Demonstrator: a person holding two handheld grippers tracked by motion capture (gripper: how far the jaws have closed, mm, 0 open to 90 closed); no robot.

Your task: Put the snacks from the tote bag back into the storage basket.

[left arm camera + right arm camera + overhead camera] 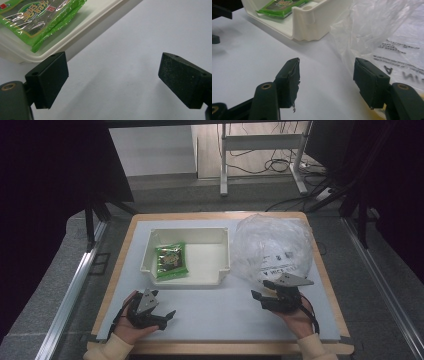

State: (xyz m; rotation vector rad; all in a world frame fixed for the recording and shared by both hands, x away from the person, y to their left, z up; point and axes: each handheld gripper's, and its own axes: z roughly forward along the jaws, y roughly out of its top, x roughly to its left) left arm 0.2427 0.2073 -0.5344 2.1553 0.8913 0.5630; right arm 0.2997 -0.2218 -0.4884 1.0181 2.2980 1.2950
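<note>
Just ahead of my right gripper lies the clear plastic bag, almost touching; my gripper is wide open, holding nothing.

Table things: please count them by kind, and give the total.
White tray: 1
Green packet: 1
Clear bag: 1
Grippers, left and right: 2
Total: 5
</note>
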